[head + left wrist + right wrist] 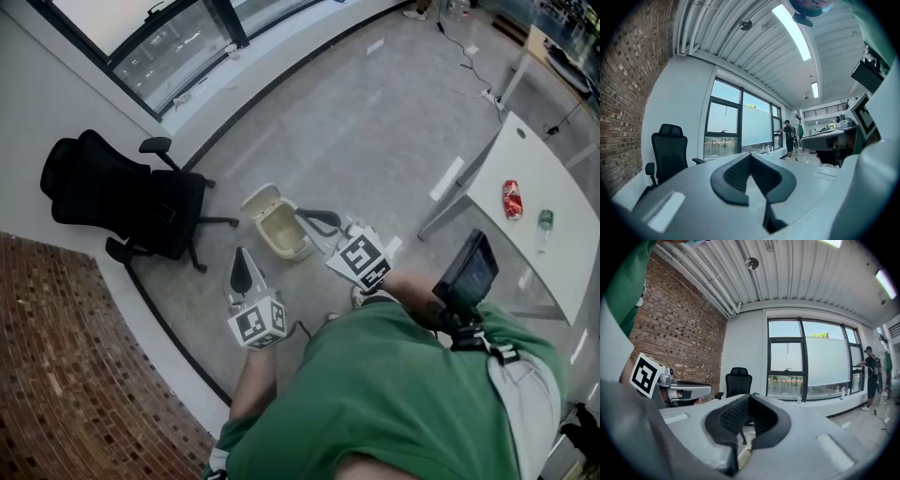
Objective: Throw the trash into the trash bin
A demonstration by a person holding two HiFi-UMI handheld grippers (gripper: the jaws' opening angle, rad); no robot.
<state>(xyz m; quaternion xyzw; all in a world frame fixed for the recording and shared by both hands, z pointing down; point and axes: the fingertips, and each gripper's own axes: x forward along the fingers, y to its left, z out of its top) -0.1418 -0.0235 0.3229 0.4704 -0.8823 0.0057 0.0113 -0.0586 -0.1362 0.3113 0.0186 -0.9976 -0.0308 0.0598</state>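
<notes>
Showing one bin (298,246), left tongs (242,270), right tongs (320,221)

Head camera looks steeply down at the floor (375,122); left gripper (240,258) and right gripper (305,216) cameras face level toward the windows (806,362). All share the office chair (122,197).

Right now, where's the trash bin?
In the head view, the cream trash bin stands on the floor left of centre. It is just ahead of the right gripper and to the right of the black office chair.
</notes>
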